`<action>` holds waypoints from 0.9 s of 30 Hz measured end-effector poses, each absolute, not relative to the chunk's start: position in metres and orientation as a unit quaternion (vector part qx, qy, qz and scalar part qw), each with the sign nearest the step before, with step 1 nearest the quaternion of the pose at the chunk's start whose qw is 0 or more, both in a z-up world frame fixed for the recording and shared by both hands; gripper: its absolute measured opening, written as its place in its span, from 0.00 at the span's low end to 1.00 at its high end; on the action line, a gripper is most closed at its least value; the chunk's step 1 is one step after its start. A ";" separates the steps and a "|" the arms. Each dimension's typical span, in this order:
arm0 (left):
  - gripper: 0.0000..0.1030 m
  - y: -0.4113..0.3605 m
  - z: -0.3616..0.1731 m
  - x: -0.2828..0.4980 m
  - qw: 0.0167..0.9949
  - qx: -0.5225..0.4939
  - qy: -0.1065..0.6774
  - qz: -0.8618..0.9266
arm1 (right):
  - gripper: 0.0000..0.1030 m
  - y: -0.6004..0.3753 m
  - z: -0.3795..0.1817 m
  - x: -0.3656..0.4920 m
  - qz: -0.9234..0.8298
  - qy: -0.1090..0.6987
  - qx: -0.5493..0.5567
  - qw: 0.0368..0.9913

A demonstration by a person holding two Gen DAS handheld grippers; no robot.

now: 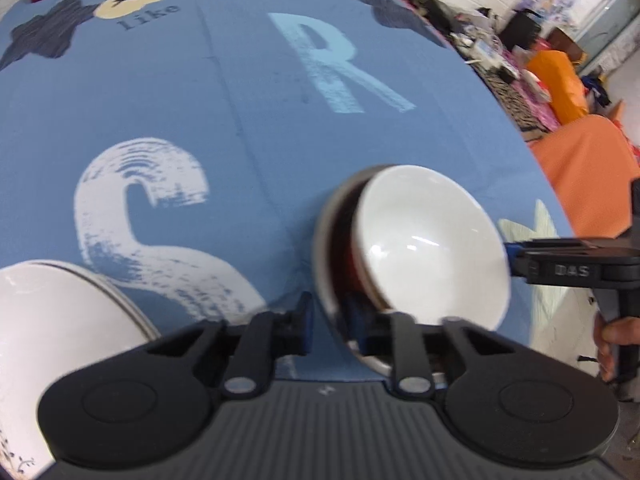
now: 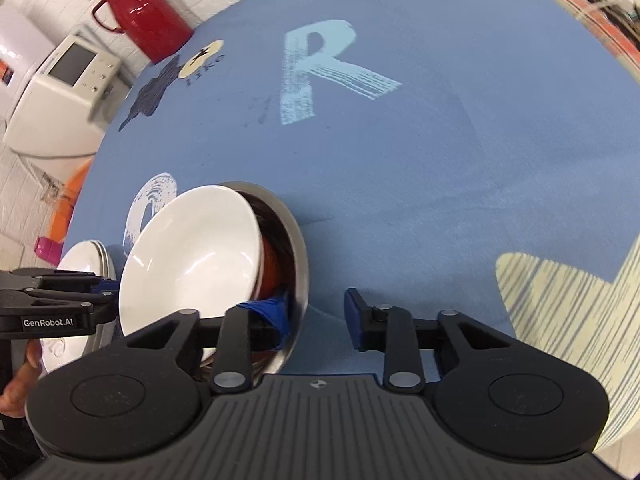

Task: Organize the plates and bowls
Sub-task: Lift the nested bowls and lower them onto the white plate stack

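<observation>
A white bowl [image 1: 432,248] sat tilted inside a steel bowl [image 1: 326,240] on the worktop [image 1: 240,120], which was covered by a blue cloth printed with large letters. A dark reddish surface showed in the gap between the two bowls; what it belonged to could not be told.

The left gripper [image 1: 330,326] had its jaws apart and straddling the near rim of the steel bowl: the right finger sat inside the bowl, under the tilted white bowl, and the left finger stood outside it over the cloth. Whether either pad touched the metal could not be told. To the left of these jaws lay a stack of white plates [image 1: 60,320], apart from the bowls.

The right gripper [image 2: 318,316] also had its jaws spread. Its left finger reached inside the steel bowl [image 2: 298,248], beside the lower edge of the white bowl [image 2: 188,256], while its right finger hung over bare cloth with nothing between the two but the bowl's rim. Beyond the bowls, to the left of these jaws, the plates [image 2: 80,260] showed again.

A red jug [image 2: 140,8] stood far ahead and to the left of the right jaws, at the worktop's far edge.
</observation>
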State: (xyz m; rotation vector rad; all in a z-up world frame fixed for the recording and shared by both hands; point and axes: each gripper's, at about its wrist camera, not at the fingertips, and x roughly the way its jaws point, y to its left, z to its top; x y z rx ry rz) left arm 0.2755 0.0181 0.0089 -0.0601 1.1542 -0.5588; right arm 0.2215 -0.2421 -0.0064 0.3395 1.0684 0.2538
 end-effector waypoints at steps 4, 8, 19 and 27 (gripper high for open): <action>0.00 0.016 0.009 0.274 0.804 -0.044 0.533 -0.261 | 0.00 -0.244 -0.009 0.220 0.108 0.511 0.206 0.828; 0.00 0.014 0.009 0.276 0.811 -0.041 0.526 -0.253 | 0.00 -0.244 -0.015 0.215 0.089 0.530 0.278 0.796; 0.00 0.021 0.031 0.278 0.827 -0.041 0.503 -0.249 | 0.00 -0.230 0.003 0.216 0.097 0.512 0.251 0.816; 0.00 0.054 0.065 0.269 0.851 -0.046 0.474 -0.221 | 0.00 -0.198 0.032 0.229 0.128 0.496 0.233 0.827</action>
